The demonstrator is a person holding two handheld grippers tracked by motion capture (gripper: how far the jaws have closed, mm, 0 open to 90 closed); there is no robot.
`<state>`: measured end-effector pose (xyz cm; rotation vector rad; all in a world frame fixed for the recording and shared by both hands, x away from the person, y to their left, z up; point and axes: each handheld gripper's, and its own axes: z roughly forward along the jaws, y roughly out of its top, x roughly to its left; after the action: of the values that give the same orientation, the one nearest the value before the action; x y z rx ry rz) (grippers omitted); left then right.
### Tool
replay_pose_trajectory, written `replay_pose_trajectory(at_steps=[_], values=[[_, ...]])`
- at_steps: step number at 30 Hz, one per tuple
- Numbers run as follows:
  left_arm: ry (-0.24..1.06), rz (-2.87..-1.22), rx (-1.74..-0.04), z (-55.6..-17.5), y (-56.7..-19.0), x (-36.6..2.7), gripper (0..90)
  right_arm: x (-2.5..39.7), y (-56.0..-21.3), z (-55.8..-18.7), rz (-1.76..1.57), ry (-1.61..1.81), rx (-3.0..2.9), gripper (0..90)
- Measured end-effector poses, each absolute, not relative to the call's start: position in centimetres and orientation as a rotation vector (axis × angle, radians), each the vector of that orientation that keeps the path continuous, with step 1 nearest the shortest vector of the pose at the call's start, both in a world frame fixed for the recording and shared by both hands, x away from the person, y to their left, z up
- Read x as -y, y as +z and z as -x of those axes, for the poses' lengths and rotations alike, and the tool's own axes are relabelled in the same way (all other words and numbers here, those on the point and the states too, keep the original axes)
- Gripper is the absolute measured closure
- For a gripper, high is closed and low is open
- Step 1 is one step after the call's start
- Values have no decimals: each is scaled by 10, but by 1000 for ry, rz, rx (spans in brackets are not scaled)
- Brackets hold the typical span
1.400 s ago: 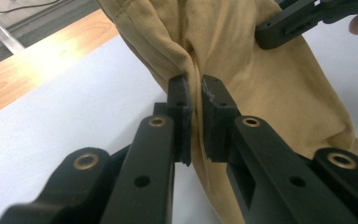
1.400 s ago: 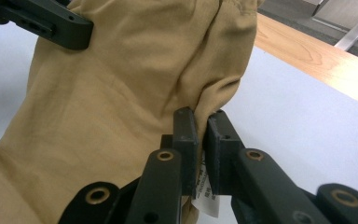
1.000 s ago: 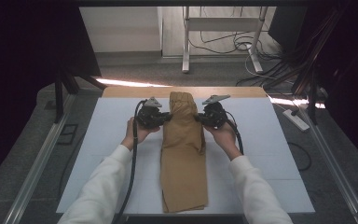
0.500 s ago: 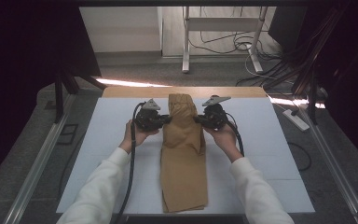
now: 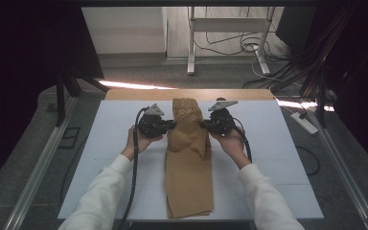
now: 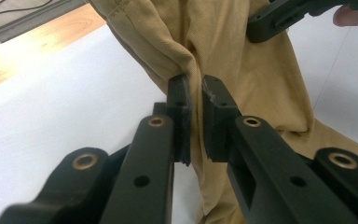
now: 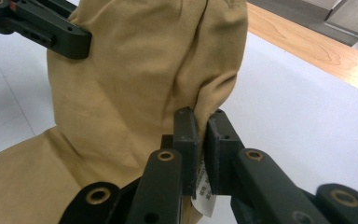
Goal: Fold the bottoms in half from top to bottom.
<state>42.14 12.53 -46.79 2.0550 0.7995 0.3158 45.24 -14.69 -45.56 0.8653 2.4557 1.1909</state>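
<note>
- Tan trousers (image 5: pixel 188 158): centre frame, on my white table (image 5: pixel 278 158).
- My left gripper (image 5: pixel 171 124): jaws clamped on the trousers' left edge.
- My right gripper (image 5: pixel 204 124): jaws clamped on their right edge.

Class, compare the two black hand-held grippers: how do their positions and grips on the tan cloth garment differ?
The left gripper pinches the left edge of the tan cloth garment; the right gripper pinches its right edge. A white label hangs at the right gripper's fingers, none at the left gripper's fingers. Both are shut on a fold of cloth, facing each other.
</note>
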Motion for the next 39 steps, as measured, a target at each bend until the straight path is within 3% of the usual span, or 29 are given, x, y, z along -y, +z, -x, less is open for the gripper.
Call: replay_pose_trajectory(at_steps=[39], values=[[303, -2080, -747, -392, -475, -123, 820, 153, -463, -428, -842, 1184, -2515, 838]])
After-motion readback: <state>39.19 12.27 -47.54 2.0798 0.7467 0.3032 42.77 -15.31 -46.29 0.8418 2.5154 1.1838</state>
